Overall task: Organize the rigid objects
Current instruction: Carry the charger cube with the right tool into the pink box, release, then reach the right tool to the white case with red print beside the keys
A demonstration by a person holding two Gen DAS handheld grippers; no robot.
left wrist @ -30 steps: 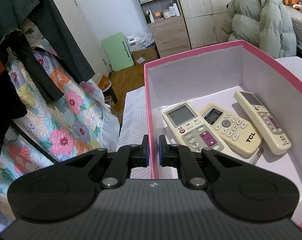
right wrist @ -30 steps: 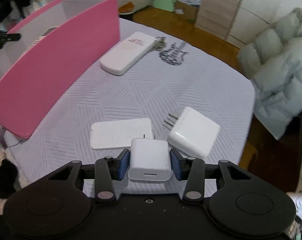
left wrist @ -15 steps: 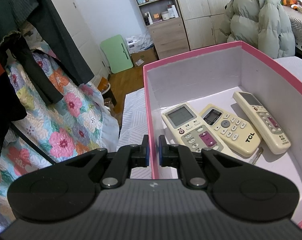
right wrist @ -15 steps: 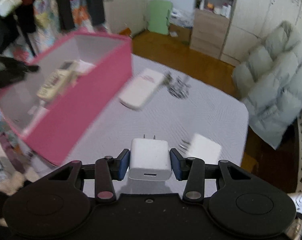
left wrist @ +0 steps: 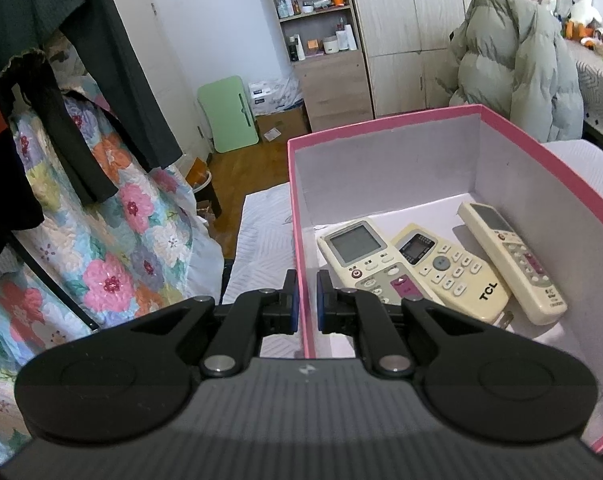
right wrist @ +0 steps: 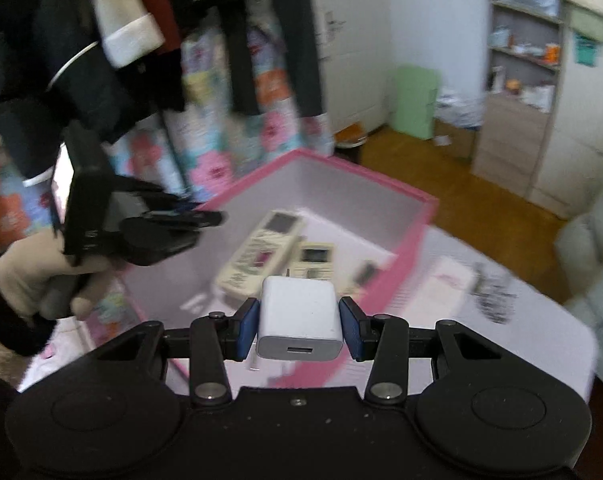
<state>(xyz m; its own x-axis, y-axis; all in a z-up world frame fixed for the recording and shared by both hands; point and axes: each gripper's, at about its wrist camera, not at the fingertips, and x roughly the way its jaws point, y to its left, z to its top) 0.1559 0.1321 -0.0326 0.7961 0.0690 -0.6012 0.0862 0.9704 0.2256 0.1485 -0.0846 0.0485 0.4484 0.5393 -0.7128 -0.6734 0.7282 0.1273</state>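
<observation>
A pink box (left wrist: pixel 381 130) with a white inside stands on the grey cloth-covered table. Three cream remote controls lie in it: one with a big screen (left wrist: pixel 365 258), a TCL one (left wrist: pixel 449 272) and a slim one (left wrist: pixel 513 256). My left gripper (left wrist: pixel 305 300) is shut on the box's near left wall, one finger on each side. In the right wrist view my right gripper (right wrist: pixel 299 318) is shut on a white USB charger (right wrist: pixel 299 316), held in the air above the box (right wrist: pixel 401 194). A hand (right wrist: pixel 25 276) holds the left gripper (right wrist: pixel 173 220) there.
Hanging dark clothes (left wrist: pixel 81 60) and a floral quilt (left wrist: pixel 113 240) stand to the left. A white flat device (right wrist: pixel 441 290) and keys (right wrist: pixel 493 294) lie on the table beyond the box. A puffy green jacket (left wrist: pixel 517 64) and wooden cupboards (left wrist: pixel 389 20) are behind.
My right gripper has risen from the table with the charger and swung left, over the pink box. The left gripper has kept its hold on the box wall.
</observation>
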